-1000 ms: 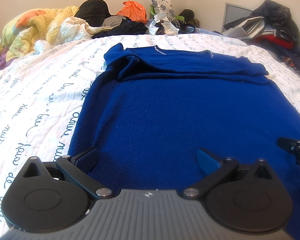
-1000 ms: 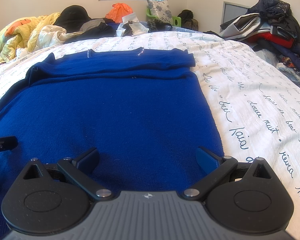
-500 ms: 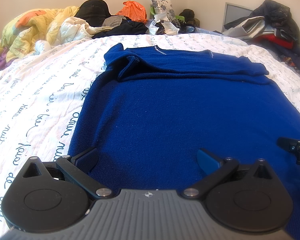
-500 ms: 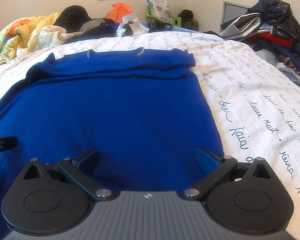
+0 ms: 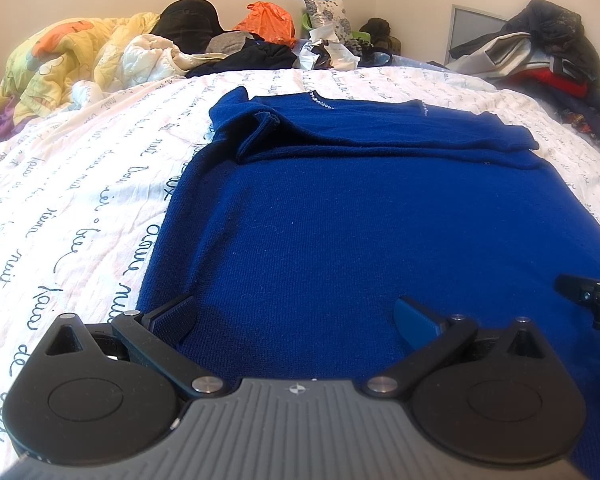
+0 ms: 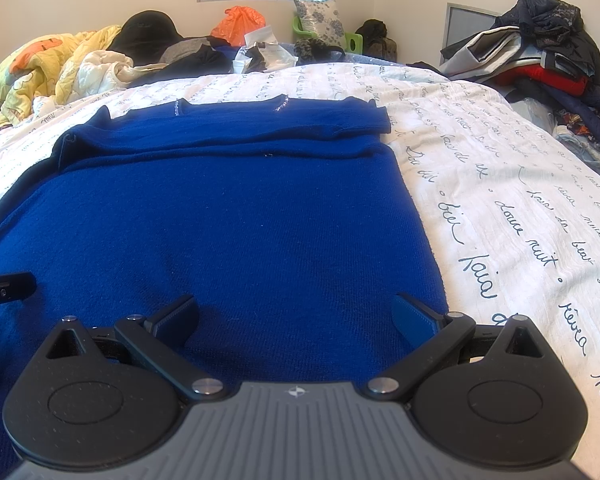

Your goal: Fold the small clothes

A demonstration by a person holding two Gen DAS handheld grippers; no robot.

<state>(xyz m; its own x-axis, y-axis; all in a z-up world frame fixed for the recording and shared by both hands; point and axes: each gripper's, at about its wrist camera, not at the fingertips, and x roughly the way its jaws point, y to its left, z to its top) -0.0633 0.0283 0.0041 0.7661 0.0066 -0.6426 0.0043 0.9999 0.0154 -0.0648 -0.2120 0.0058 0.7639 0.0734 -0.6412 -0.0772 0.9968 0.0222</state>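
A dark blue knit sweater [image 5: 372,216] lies flat on the bed, its sleeves folded across the chest at the far end near the collar. My left gripper [image 5: 296,316] stands open over the sweater's near left part, nothing between its fingers. In the right wrist view the same sweater [image 6: 228,216] fills the middle, and my right gripper [image 6: 296,316] is open above its near right part. Each gripper shows in the other's view: the right gripper [image 5: 588,294] at the right edge, the left gripper [image 6: 4,286] at the left edge.
The bed sheet [image 5: 72,200] is white with dark handwriting print. A yellow quilt [image 5: 60,64], dark clothes and an orange bag [image 5: 266,20] pile up at the bed's far end. A heap of jackets [image 6: 540,56] rises at the right.
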